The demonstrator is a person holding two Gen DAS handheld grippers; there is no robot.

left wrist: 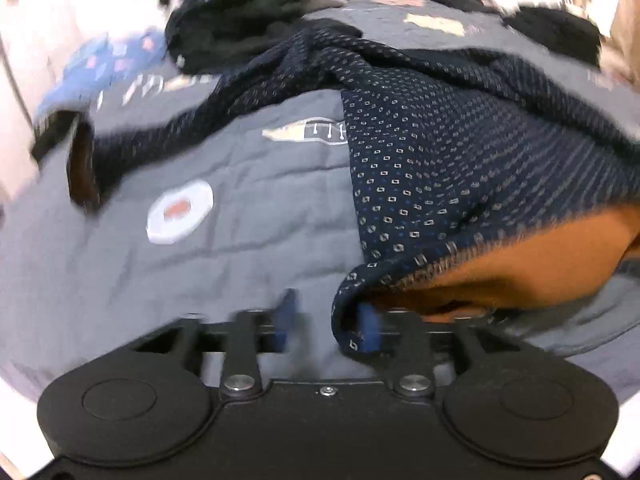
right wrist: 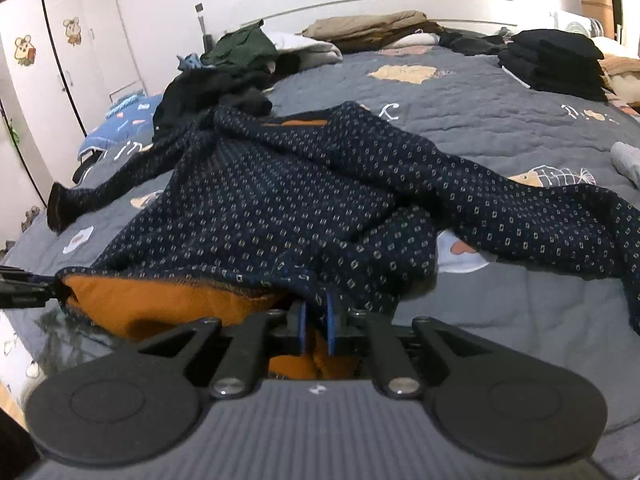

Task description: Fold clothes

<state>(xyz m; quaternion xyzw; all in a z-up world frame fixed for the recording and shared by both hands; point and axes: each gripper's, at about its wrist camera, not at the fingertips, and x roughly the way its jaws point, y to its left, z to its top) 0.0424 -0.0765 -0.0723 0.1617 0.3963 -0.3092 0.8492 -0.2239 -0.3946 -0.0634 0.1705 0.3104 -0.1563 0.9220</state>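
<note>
Sweater [right wrist: 280,200], no readable label, hem pinched in right tool [right wrist: 316,320]

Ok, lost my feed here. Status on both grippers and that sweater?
Right gripper shut on sweater hem. Left gripper open, hem draped over one finger, not clamped. Sweater sprawled unfolded on bed. Nothing blocking.

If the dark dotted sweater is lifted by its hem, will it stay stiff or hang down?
The sweater will probably hang limp: it already lies in soft folds on the bed. Its orange lining looks thick, so it may feel rather heavy. The sleeves will likely trail.
</note>
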